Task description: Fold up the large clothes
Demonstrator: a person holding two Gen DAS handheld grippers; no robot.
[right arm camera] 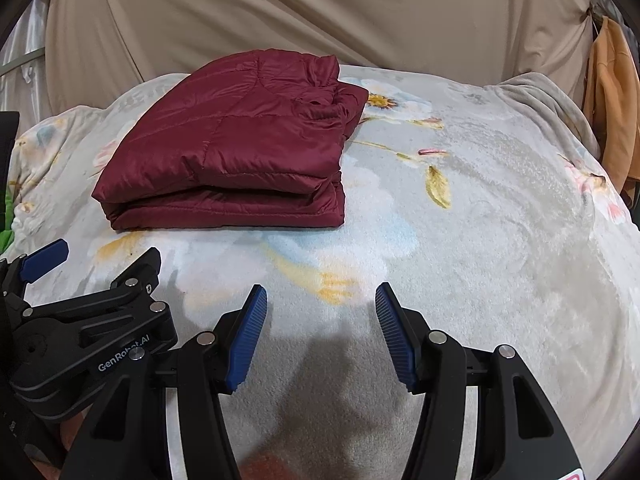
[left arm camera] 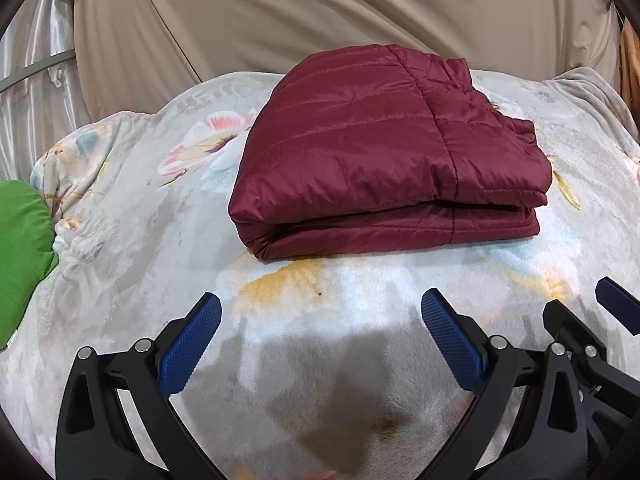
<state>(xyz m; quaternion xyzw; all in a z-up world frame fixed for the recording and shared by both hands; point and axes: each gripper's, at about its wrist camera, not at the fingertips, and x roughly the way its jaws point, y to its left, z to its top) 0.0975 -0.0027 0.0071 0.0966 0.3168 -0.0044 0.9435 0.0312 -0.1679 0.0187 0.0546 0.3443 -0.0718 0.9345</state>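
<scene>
Across the upper part of both views you have a beige sheet [left arm camera: 320, 8] hung as a backdrop, probably to screen off the room behind. Below it, filling the middle and lower frame, the floral fleece blanket [left arm camera: 132, 216] covers the bed and gives you a soft, wide surface on which a big garment can be spread and folded. On it, in the upper centre of the left wrist view and the upper left of the right wrist view, lies the maroon quilted jacket [left arm camera: 360, 152], folded into a thick, tidy rectangle whose layers are stacked at the near edge; it looks finished, set squarely toward the far side so the near blanket stays free. At the left edge of the left view a green cushion [left arm camera: 24, 248] pokes in, and at the right edge of the right view an orange garment [right arm camera: 612, 96] hangs, both well apart from the jacket. Your left gripper [left arm camera: 320, 340] sits at the bottom of its frame, jaws spread with nothing between them; your right gripper [right arm camera: 320, 332] beside it likewise stands parted and empty. Both hover near the blanket, short of the jacket, which suggests you have let go.
</scene>
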